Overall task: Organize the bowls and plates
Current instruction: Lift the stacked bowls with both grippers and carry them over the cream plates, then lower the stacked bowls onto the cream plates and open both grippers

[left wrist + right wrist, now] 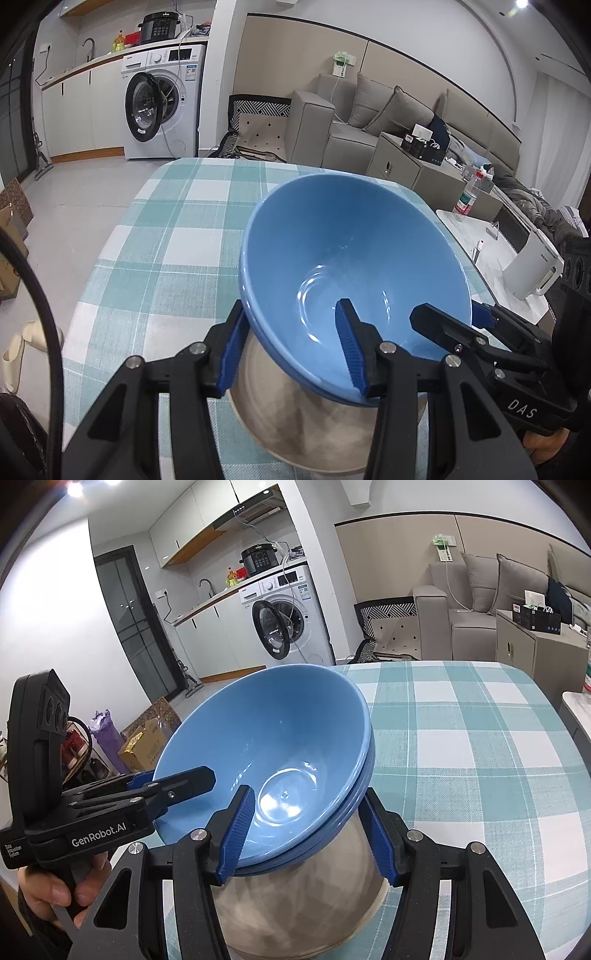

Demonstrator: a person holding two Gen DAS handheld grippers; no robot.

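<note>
- Stacked blue bowls [354, 258], tilted above the checked tablecloth [166, 236]; bowl count unclear, perhaps three.
- Left gripper [291, 347] clamps the near rim; right gripper [312, 834] clamps the opposite rim.
- Grey-beige underside [295, 897] cut off below; a hand [55, 890] is partly hidden.

Both grippers, the left gripper [291, 347] and right gripper [314, 834], are matte black with ribbed blue pads [349, 347], silver screws, and white lettering at the frames' lower edges.

Three nested blue bowls [280, 746] – one plate [295, 915], two grippers [291, 350]
</note>
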